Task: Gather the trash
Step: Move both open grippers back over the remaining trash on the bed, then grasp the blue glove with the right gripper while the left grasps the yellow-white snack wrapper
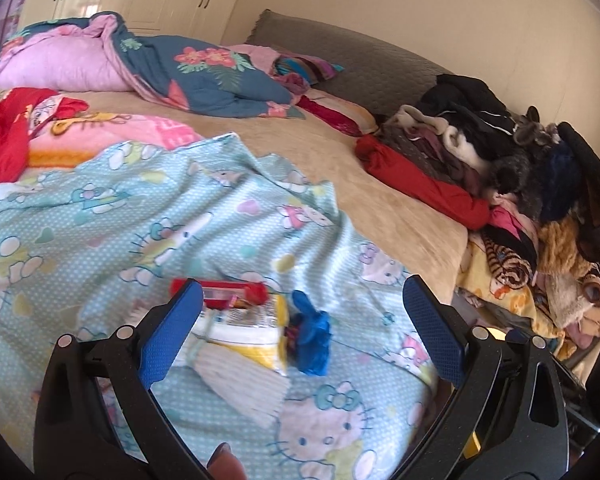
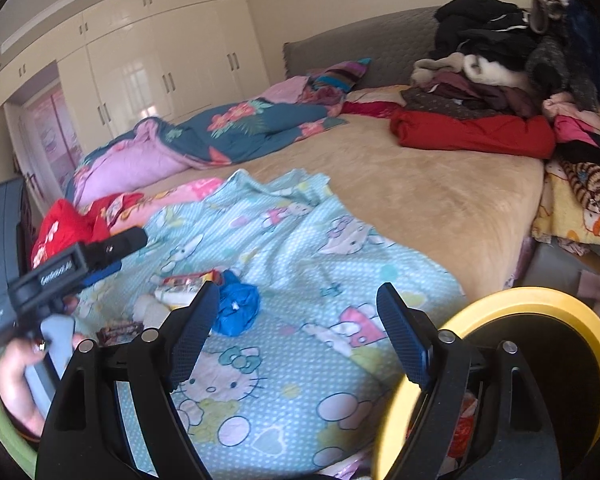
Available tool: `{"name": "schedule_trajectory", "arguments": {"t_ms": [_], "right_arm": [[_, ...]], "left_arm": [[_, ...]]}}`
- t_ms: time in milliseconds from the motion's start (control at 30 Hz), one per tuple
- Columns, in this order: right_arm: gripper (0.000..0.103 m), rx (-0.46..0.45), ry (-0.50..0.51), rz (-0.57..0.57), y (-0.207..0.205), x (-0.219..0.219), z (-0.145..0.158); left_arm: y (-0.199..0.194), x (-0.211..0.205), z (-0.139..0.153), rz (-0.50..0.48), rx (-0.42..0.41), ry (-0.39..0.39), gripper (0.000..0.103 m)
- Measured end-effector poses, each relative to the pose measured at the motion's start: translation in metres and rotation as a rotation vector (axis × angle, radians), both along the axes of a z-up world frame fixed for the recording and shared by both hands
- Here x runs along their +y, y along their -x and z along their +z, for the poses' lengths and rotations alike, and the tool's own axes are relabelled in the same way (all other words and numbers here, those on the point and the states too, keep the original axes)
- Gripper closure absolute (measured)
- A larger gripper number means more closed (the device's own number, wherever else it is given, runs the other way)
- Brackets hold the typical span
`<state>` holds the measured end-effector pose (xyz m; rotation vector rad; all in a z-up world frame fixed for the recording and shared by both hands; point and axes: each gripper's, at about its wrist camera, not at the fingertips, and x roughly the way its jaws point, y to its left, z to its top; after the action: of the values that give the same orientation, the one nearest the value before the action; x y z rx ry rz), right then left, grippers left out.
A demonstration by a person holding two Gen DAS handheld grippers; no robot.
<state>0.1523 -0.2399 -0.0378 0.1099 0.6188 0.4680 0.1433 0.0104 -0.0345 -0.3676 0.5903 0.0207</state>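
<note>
A small heap of trash lies on the light blue Hello Kitty sheet [image 1: 100, 216]: a crumpled blue wrapper [image 1: 312, 336], a red packet [image 1: 228, 294], a yellow and white packet [image 1: 256, 332] and a white pleated paper [image 1: 244, 380]. My left gripper [image 1: 300, 332] is open and empty, its jaws wide on either side of the heap, just above it. In the right wrist view the blue wrapper [image 2: 236, 306] and the packets [image 2: 180, 286] lie left of centre. My right gripper [image 2: 296, 332] is open and empty above the sheet, right of the heap. A yellow-rimmed bin [image 2: 512, 300] sits at lower right.
The bed [image 1: 340, 152] has a tan cover. A floral quilt [image 1: 188, 76] lies at its far side, a red cloth [image 1: 4, 136] at left, and a pile of clothes [image 1: 480, 152] along the right edge. The left gripper's body [image 2: 52, 272] shows at left. White wardrobes [image 2: 148, 64] stand behind.
</note>
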Motion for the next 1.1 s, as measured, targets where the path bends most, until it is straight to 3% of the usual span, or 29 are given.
{"name": "schedule_trajectory", "arguments": {"t_ms": [367, 467, 767, 967, 1100], "right_arm": [[0.025, 0.024, 0.032, 0.123, -0.003, 0.047, -0.018], [0.025, 0.029, 0.051, 0.146, -0.006, 0.059, -0.024], [0.028, 0.103, 0.073, 0.191, -0.023, 0.092, -0.049], [0.034, 0.154, 0.062, 0.197, -0.039, 0.102, -0.060], [0.038, 0.173, 0.062, 0.210, -0.052, 0.108, -0.066]], "left_arm": [[-0.009, 0.038, -0.015, 0.040, 0.055, 0.014, 0.011], [-0.016, 0.048, -0.019, 0.037, 0.083, 0.008, 0.017], [-0.048, 0.070, -0.046, -0.070, 0.200, 0.014, 0.032], [-0.059, 0.075, -0.072, -0.123, 0.279, 0.083, 0.033], [-0.053, 0.071, -0.083, -0.153, 0.305, 0.080, 0.032]]}}
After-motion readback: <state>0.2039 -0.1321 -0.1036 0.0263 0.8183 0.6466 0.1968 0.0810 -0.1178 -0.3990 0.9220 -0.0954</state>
